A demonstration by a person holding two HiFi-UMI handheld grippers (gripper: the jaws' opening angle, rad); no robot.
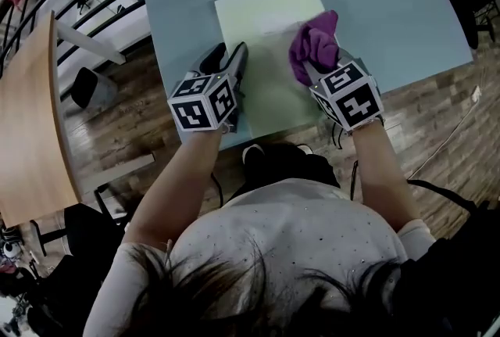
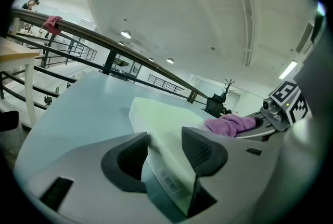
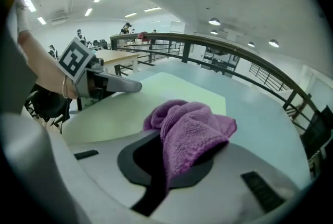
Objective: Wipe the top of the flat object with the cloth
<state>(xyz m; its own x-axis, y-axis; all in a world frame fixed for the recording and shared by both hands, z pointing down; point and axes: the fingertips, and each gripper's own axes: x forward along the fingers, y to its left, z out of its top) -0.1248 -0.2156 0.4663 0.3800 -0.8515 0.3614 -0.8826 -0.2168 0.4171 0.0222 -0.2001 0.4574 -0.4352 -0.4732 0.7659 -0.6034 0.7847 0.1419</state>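
**Cloth over the board, wipe ready**

At the board's (image 1: 266,15) near left edge, my left gripper (image 2: 164,145) straddles it with jaws apart, likely to steady it. Further in, my right gripper (image 3: 174,166) clamps the purple cloth (image 3: 190,132) over the board's middle for wiping.

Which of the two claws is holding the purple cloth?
The right claw: its jaws are shut on the purple cloth. The left claw is open at the near edge of the pale green sheet.
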